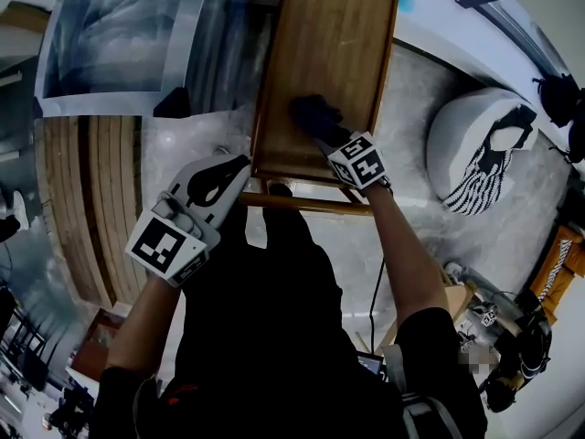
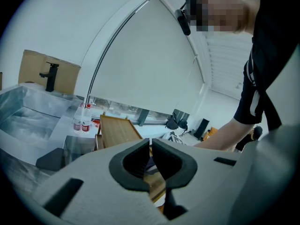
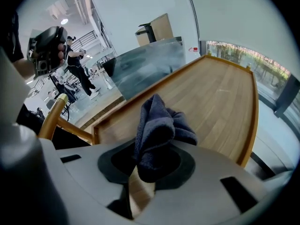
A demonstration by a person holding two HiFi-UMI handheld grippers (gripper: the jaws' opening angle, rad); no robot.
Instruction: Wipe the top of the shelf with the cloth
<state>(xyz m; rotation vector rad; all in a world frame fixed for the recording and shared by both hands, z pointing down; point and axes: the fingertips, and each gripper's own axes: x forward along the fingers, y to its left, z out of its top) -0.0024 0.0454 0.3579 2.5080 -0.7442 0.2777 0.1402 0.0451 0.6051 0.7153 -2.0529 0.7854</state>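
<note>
Cloth [image 1: 315, 114] on shelf top [image 1: 338, 35]

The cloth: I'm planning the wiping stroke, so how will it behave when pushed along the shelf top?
Probably floppy: the cloth bunches in soft folds where the right gripper pinches it. It looks light and fuzzy, so it may grip the smooth wooden shelf top slightly and roll under itself when pushed.

The head view looks steeply down on the shelf [image 1: 334, 44]. The right gripper view skims close along its top, ahead of the right gripper [image 3: 145, 165]; the left gripper view faces the same top from farther back.
</note>
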